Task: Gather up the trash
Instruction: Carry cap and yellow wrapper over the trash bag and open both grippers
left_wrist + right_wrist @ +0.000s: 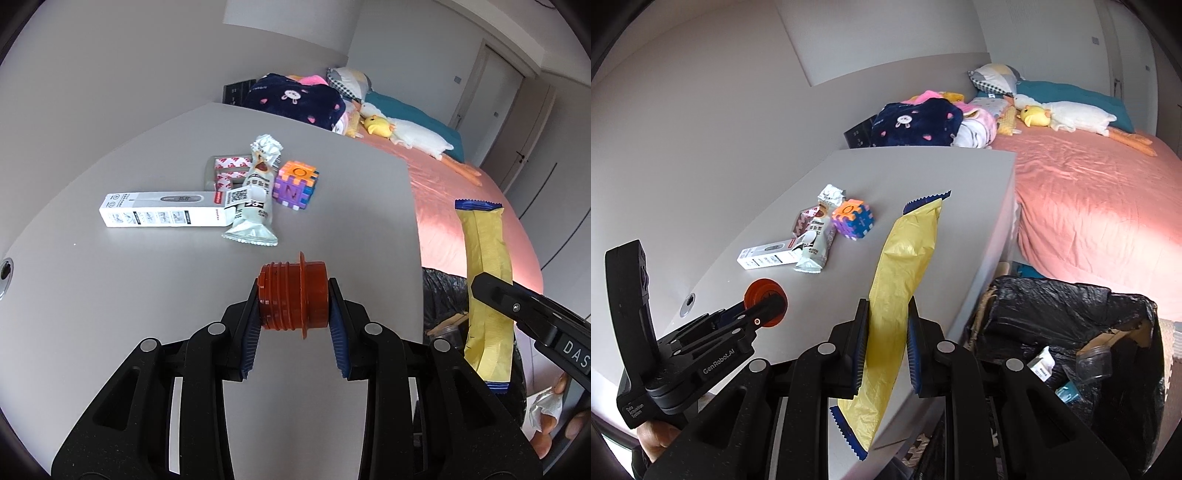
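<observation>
Yellow crinkled wrapper (899, 291) with blue serrated ends, clamped upright.

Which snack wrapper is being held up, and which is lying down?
The yellow wrapper is held up by the right gripper; the silver wrapper lies on the table.

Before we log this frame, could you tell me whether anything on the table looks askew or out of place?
Mildly: a silver snack wrapper lies crumpled across the end of the white thermometer box, overlapping it. The foam puzzle cube beside them sits upright and apart.

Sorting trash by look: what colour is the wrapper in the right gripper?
Yellow wrapper with dark blue serrated ends; clearest in the right wrist view.
</observation>
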Demonstrator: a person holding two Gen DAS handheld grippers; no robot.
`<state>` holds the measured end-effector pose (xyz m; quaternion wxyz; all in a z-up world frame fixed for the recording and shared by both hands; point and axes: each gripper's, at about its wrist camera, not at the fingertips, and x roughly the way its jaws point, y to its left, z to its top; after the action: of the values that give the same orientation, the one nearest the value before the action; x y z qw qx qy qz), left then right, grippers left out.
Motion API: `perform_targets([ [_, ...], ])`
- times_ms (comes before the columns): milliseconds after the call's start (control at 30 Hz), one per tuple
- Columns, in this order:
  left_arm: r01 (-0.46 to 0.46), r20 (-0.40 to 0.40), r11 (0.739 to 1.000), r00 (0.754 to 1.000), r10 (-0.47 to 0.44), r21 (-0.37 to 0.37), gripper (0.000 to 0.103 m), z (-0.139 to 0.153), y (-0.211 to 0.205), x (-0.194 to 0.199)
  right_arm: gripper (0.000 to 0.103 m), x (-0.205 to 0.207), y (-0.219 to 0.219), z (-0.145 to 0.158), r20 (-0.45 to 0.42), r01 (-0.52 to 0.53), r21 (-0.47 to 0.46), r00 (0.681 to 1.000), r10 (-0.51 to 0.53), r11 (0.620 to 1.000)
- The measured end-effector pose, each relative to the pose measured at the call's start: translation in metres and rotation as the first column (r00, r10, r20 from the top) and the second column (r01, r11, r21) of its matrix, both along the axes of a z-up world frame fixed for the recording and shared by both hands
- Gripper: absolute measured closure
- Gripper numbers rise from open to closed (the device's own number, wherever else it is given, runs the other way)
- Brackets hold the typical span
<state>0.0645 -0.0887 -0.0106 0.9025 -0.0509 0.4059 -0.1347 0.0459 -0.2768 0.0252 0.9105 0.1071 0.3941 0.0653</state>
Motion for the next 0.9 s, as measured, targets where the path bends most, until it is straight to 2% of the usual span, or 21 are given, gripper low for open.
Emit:
perform_targets([
  [500,0.132,0.005,0.991,0.991,-0.132,-0.02,0.07,0.006,-0.064,-0.028,0.083,-0.043,-0.066,0.013,0.024,0.106,-0.017,0.994,-0.106,0.994],
  [900,0.269,-0.025,0.962,0.962,-0.27,-0.043,0.07,0.005,-0.115,-0.047,0.083,-0.064,-0.119,0.019,0.018,0.202,-0.031,0.979,-0.202,0.979],
])
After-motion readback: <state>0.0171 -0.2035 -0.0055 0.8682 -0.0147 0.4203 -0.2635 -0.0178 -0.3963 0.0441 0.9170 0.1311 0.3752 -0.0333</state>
